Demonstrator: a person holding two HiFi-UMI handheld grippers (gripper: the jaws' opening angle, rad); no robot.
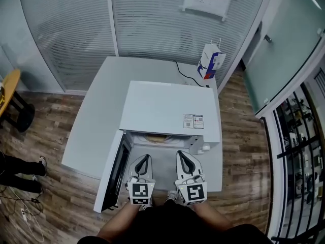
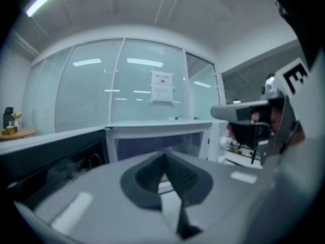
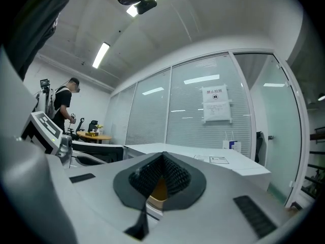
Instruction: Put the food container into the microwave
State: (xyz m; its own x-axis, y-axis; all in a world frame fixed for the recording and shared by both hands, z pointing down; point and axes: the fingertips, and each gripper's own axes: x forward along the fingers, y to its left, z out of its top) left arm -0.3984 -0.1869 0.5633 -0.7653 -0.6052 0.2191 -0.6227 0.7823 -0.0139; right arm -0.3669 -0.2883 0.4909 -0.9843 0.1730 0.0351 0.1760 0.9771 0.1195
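Note:
The white microwave point(image 1: 170, 111) stands on a white table point(image 1: 96, 121) with its door point(image 1: 112, 172) swung open to the left. Inside the cavity lies the tan food container point(image 1: 156, 138), mostly hidden under the microwave's top. Both grippers hover side by side just in front of the opening. My left gripper point(image 1: 146, 157) is shut with its tips touching and nothing between them. My right gripper point(image 1: 181, 153) is shut too. In the right gripper view a bit of the tan container point(image 3: 158, 189) shows behind the closed jaws point(image 3: 162, 156). The left gripper view point(image 2: 165, 155) faces the microwave point(image 2: 157, 131).
A blue and white paper bag point(image 1: 210, 60) stands at the table's back right, with a black cable point(image 1: 185, 75) beside it. Glass partition walls point(image 1: 152, 19) close off the back. A person's legs point(image 1: 20, 172) and a round wooden table point(image 1: 7, 93) are at the far left.

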